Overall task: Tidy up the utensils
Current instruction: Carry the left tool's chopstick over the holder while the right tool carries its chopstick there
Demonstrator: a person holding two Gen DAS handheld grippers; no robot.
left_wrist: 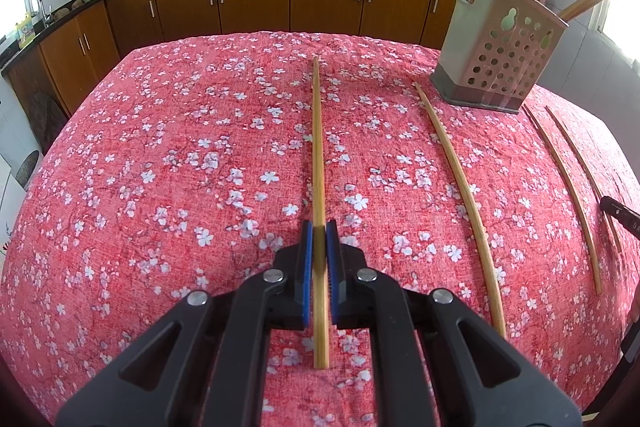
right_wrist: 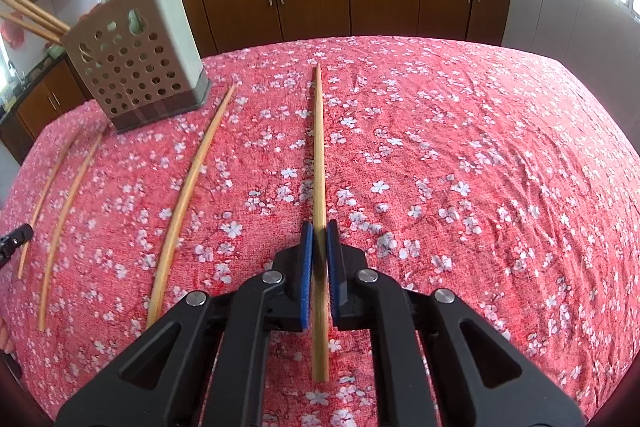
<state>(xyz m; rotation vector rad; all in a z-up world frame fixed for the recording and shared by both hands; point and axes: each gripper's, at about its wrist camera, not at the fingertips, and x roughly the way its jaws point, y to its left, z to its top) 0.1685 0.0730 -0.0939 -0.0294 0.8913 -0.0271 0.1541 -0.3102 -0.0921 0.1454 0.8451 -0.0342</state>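
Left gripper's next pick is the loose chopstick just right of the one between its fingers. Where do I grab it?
Grip the loose chopstick on its near third, coming straight down from above with one finger on each side of its width. It lies flat on the tablecloth and runs away toward the holder.

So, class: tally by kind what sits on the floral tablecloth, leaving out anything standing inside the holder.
Chopsticks: 4, one each gripped in the left claw and right claw
Perforated chopstick holder: 1
Total: 5
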